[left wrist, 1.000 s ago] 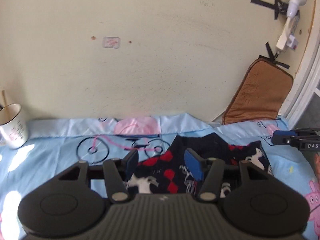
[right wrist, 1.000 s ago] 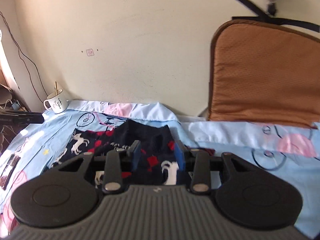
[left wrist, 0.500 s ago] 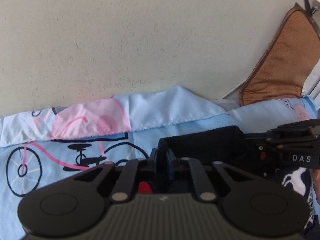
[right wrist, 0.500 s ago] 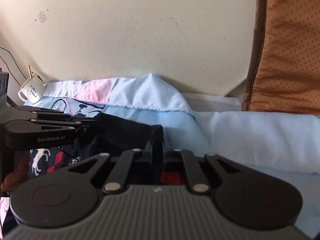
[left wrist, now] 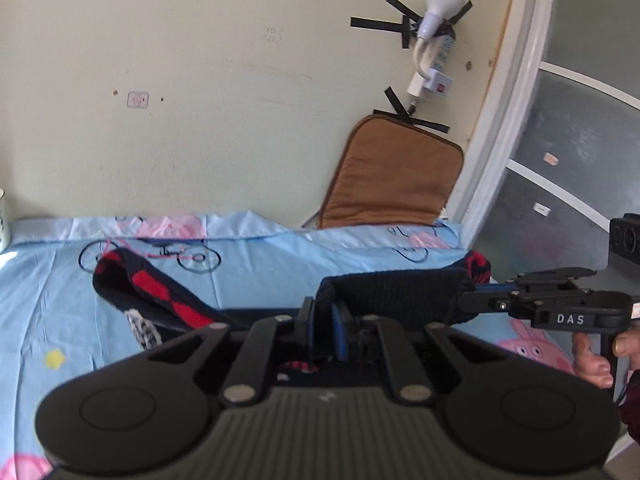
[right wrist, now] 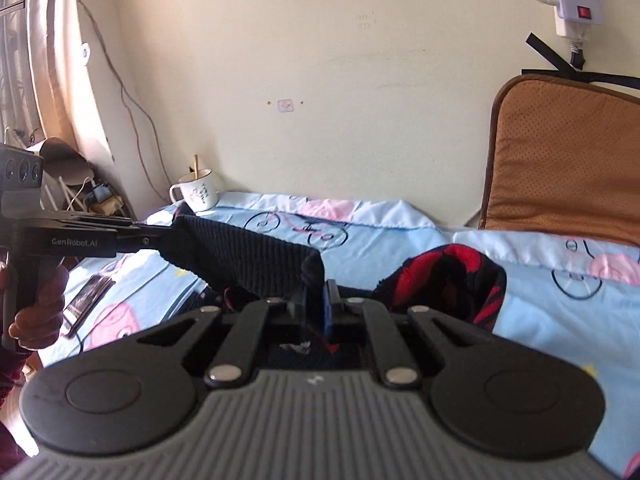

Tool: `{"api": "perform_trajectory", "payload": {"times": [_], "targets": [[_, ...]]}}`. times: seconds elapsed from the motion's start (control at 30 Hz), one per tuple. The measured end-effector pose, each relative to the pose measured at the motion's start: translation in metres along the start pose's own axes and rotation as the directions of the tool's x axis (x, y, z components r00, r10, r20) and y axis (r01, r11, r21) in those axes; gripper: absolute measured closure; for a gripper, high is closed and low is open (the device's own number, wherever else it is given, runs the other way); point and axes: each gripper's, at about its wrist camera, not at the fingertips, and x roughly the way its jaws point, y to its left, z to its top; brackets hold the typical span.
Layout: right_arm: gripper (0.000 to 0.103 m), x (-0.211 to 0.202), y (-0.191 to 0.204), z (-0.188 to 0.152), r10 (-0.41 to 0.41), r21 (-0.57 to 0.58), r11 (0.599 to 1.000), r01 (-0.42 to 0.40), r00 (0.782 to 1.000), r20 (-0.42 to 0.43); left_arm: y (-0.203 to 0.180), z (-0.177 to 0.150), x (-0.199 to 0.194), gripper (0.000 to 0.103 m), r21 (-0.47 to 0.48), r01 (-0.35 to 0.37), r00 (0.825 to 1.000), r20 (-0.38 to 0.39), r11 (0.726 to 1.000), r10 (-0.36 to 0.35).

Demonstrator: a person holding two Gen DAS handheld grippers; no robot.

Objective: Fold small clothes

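Over the bed sheet (left wrist: 256, 280), both claws gripping one dark knitted garment (left wrist: 396, 292), navy with red diamonds and white figures. Left claw (left wrist: 322, 330) pinched nearly closed on the ribbed hem at its left corner, pads pressing on the fabric. Right claw (right wrist: 318, 304) likewise nearly closed, clamping the opposite corner of the same hem. Hem band stretching taut between the two claws, lifted off the sheet; seen from the right wrist as a dark ribbed strip running from the left claw (right wrist: 160, 238) to the near one. Rest of the garment hanging and bunching below, a red-patterned fold (left wrist: 148, 292) trailing onto the sheet at left, another red-and-black bunch (right wrist: 448, 276) sagging just beside the right claw. Right claw (left wrist: 468, 304) entering the left-wrist view from the right edge, a hand (left wrist: 592, 360) wrapping its handle. Mug (right wrist: 196, 194) sitting on the sheet's far edge by the wall, well apart from the garment. Brown cushion (left wrist: 392, 176) leaning against the wall behind the bed.
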Motion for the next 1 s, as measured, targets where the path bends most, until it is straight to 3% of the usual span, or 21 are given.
{"api": "perform_trajectory", "payload": {"times": [0.13, 0.3, 0.33, 0.37, 0.43, 0.53, 0.63, 0.77, 0.87, 0.9, 1.0], "targets": [[0.092, -0.021, 0.027, -0.068, -0.038, 0.018, 0.999, 0.039, 0.999, -0.022, -0.017, -0.058, -0.019, 0.094, -0.021, 0.015, 0.997, -0.071, 1.000, -0.017], [0.088, 0.005, 0.034, -0.129, -0.157, 0.035, 0.986, 0.160, 0.984, -0.087, -0.019, -0.110, 0.007, 0.090, -0.044, -0.015, 0.975, -0.222, 0.999, 0.005], [0.083, 0.002, 0.037, -0.131, -0.147, 0.025, 0.988, 0.149, 0.986, -0.077, -0.021, -0.111, 0.002, 0.089, -0.027, -0.009, 0.976, -0.216, 1.000, 0.003], [0.072, -0.006, 0.038, -0.128, -0.115, 0.009, 0.993, 0.116, 0.990, -0.084, -0.023, -0.109, -0.007, 0.088, -0.005, -0.004, 0.981, -0.194, 1.000, 0.003], [0.065, -0.028, 0.039, -0.116, -0.048, -0.003, 0.999, 0.048, 0.998, -0.035, -0.021, -0.098, -0.034, 0.076, 0.011, 0.019, 0.993, -0.116, 1.000, -0.018], [0.065, -0.056, 0.040, -0.089, -0.034, 0.003, 0.999, 0.034, 0.995, 0.089, -0.011, -0.069, -0.058, 0.073, -0.013, 0.016, 1.000, 0.025, 1.000, -0.016], [0.065, -0.050, 0.036, -0.064, -0.058, 0.060, 0.997, 0.048, 0.982, 0.178, 0.005, -0.043, -0.045, 0.073, -0.040, -0.037, 0.996, 0.083, 0.998, 0.041], [0.065, -0.003, 0.025, -0.061, -0.109, 0.111, 0.990, 0.092, 0.982, 0.157, 0.044, -0.040, 0.009, 0.078, -0.095, -0.186, 0.983, -0.016, 0.978, 0.185], [0.066, 0.028, 0.004, -0.082, -0.218, 0.124, 0.970, 0.211, 0.975, 0.048, 0.083, -0.062, 0.045, 0.096, -0.168, -0.284, 0.952, -0.168, 0.944, 0.257], [0.069, 0.038, -0.006, -0.092, -0.284, 0.126, 0.951, 0.284, 0.959, -0.016, 0.092, -0.068, 0.047, 0.097, -0.195, -0.263, 0.960, -0.151, 0.945, 0.236], [0.077, 0.031, -0.022, -0.107, -0.265, 0.194, 0.945, 0.264, 0.964, -0.019, 0.099, -0.067, 0.041, 0.097, -0.240, -0.242, 0.965, -0.157, 0.940, 0.209]]}}
